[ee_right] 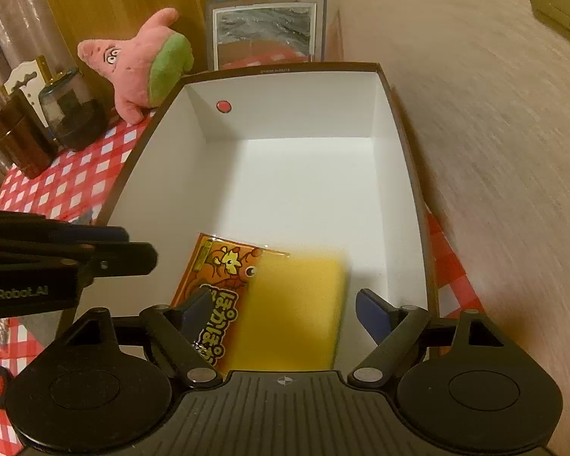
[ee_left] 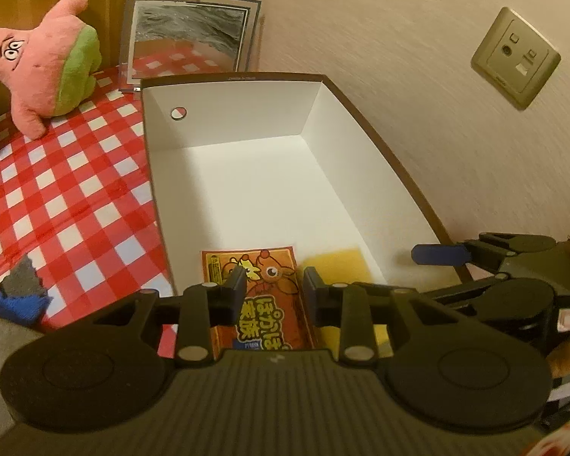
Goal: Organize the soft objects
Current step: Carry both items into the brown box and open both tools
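Left wrist view: our left tool [ee_left: 273,281] stands parted above the orange packet [ee_left: 262,288]. Our right tool [ee_right: 285,304] gapes over the yellow sponge [ee_right: 296,311] in the white box [ee_right: 304,114], gripping nothing.

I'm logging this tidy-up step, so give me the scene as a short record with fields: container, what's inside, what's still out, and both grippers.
container: open white box on the checked cloth
inside: orange packet and yellow sponge, at the near end
still out: pink plush, beside the box
left gripper: open above the packet, holding nothing
right gripper: open wide above the sponge, which looks blurred
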